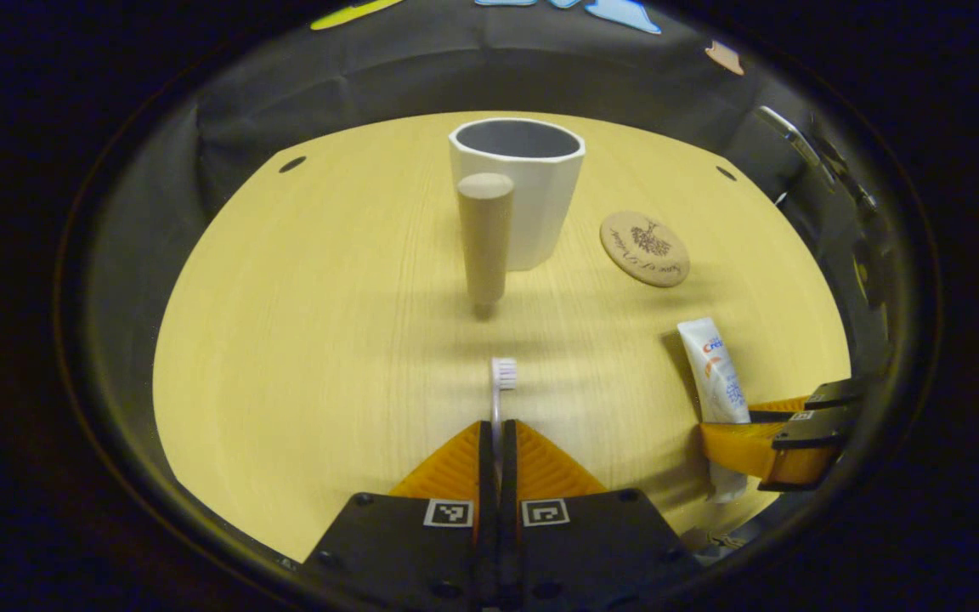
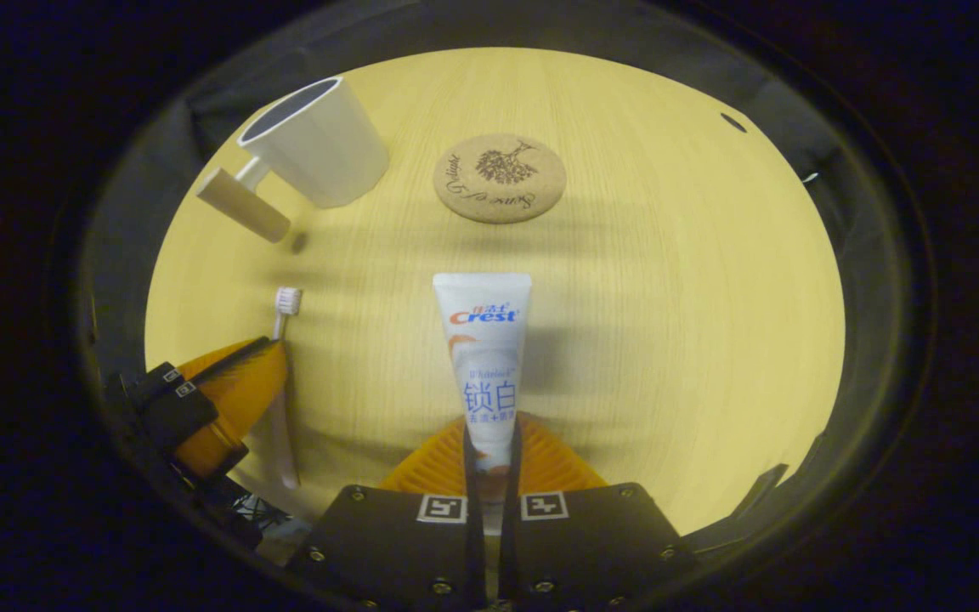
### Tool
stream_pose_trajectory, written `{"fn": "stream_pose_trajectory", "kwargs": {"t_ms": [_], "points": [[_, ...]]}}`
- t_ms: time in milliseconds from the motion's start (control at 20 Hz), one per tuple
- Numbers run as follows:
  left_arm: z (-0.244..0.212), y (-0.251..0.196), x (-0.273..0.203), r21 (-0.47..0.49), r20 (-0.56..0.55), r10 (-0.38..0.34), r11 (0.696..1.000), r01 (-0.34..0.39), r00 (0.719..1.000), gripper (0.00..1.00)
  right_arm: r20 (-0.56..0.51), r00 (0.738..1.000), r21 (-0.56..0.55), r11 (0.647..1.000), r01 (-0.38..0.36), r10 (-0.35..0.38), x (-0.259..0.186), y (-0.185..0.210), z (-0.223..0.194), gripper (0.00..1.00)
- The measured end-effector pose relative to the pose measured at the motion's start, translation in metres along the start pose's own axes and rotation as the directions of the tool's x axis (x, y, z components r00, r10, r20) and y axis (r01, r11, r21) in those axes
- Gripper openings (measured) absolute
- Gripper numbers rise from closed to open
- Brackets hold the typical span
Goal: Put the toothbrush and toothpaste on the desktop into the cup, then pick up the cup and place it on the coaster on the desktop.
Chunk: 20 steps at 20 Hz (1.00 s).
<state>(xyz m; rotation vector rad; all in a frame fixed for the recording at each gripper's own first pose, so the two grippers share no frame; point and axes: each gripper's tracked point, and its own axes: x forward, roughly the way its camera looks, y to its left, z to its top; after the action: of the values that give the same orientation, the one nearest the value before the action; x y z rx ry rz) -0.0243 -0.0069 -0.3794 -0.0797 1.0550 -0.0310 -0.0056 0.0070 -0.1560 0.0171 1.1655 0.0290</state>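
Left gripper view: the left gripper (image 1: 498, 433) sat at bottom centre w/ its two fingers closed together on the toothbrush (image 1: 502, 382). Only the bristle head and a short bit of neck stuck out past the fingertips; the rest of the handle was hidden between the fingers. Ahead stood the cup (image 1: 519, 191), upright on the wooden desktop (image 1: 302, 357), mouth open, interior in shadow so its contents couldn't be made out. A round wooden handle (image 1: 485, 238) hung at the cup's near side, blocking part of the wall; how it joined the cup was hidden from this angle. The cork coaster (image 1: 644, 248) lay flat to the right of the cup, apart from it.

At far right, the right gripper (image 1: 761, 438) was clamped across the toothpaste (image 1: 715, 374); the tube's lower end was covered by the fingers and cut off near the view's rim.

Right gripper view: the toothpaste's (image 2: 485, 357) flat crimped end pointed fwd, its cap end buried between the right gripper's (image 2: 489, 446) closed fingers. Whether either item was lifted off the desktop (image 2: 668, 297) was hard to judge. The coaster (image 2: 500, 178) lay straight ahead, the cup (image 2: 315, 153) to its left, distorted by the lens so it looked tilted. At lower left the left gripper (image 2: 239, 374) held the toothbrush (image 2: 285, 357); its body was partly cut off by the edge.
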Motion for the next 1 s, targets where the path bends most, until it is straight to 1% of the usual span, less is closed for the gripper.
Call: {"fn": "stream_pose_trajectory", "kwargs": {"t_ms": [50,200,450,850,1000], "points": [[0.002,-0.001,-0.005,-0.025,0.013,-0.013,1.0,0.014,1.0,0.06,0.004,1.0,0.014,1.0,-0.014,0.014,-0.001,0.001,0.0,0.08],[0.017,0.002,-0.025,-0.051,0.065,-0.04,0.998,0.043,0.997,0.06,0.011,0.999,0.049,0.998,-0.043,0.043,-0.001,0.001,0.0,0.08],[0.039,-0.004,-0.06,-0.109,0.144,-0.079,0.99,0.095,0.986,0.06,0.027,0.998,0.053,0.997,-0.055,0.054,-0.001,0.002,-0.002,0.08],[0.079,-0.003,-0.113,-0.119,0.257,-0.103,0.983,0.138,0.961,0.06,0.047,0.996,0.076,0.994,-0.083,0.08,-0.001,0.001,-0.001,0.09],[0.1,-0.01,-0.134,-0.118,0.302,-0.118,0.98,0.16,0.946,0.06,0.054,0.995,0.08,0.993,-0.091,0.087,-0.001,0.001,-0.001,0.09]]}}
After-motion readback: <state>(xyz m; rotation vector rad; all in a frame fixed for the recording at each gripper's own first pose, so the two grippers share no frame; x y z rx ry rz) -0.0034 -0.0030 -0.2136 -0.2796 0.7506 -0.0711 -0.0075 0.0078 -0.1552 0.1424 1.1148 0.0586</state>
